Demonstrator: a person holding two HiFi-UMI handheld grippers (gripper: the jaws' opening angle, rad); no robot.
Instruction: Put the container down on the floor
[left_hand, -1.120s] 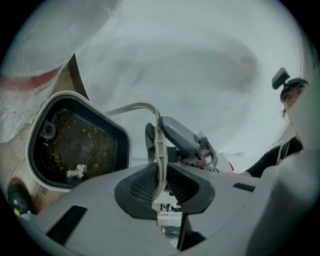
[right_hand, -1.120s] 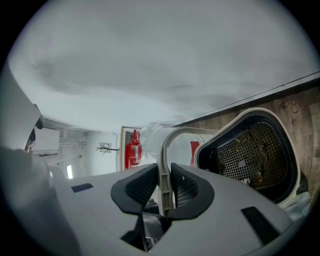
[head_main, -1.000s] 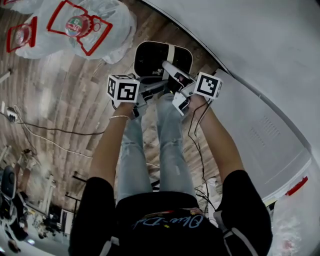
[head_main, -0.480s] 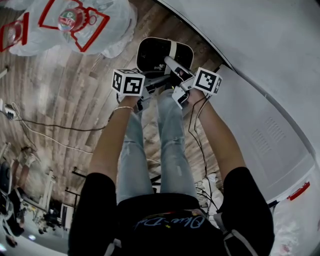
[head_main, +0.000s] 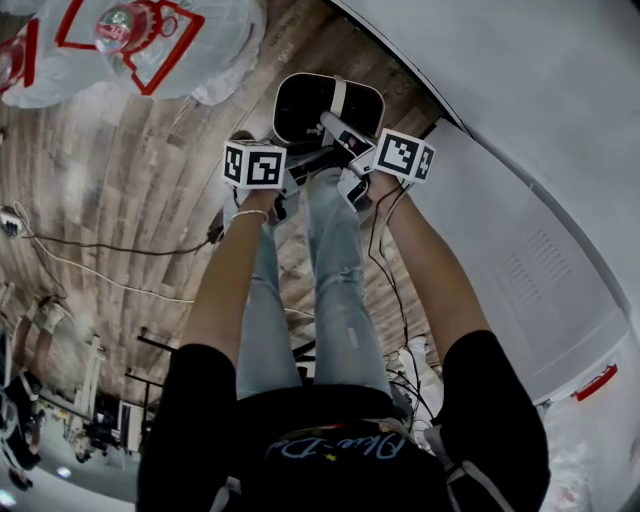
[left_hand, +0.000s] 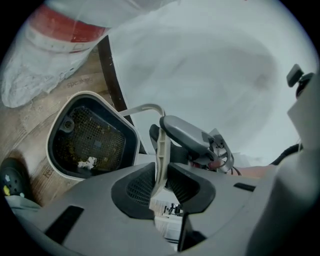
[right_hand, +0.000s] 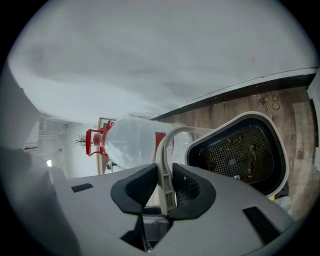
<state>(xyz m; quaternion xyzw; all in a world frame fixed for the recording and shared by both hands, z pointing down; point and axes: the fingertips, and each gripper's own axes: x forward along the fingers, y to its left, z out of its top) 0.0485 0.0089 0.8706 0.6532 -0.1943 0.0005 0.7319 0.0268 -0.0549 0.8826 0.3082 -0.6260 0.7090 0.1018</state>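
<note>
The container (head_main: 300, 108) is a white bin with a black mesh inside, hanging open-side up just above the wood floor ahead of the person's legs. Its thin white bail handle (head_main: 340, 100) arches over it. My left gripper (head_main: 300, 168) has the handle (left_hand: 161, 150) between its pads; the jaws are opening slightly, with the pads still against the strip. My right gripper (head_main: 347, 150) is shut on the same handle (right_hand: 167, 150) from the other side. The container (left_hand: 92, 137) (right_hand: 240, 152) holds bits of debris on its mesh. Both grippers (left_hand: 161, 182) (right_hand: 166, 192) meet close together.
A large water bottle (head_main: 140, 40) with a red carrier, wrapped in clear plastic, lies on the floor to the far left. A white wall panel (head_main: 520, 150) runs along the right. Cables (head_main: 100, 260) trail over the floor at left. The person's legs (head_main: 335, 270) are under the grippers.
Both grippers and the container have shifted a little farther out from the person, with the arms stretched more. The grip on the handle looks the same.
</note>
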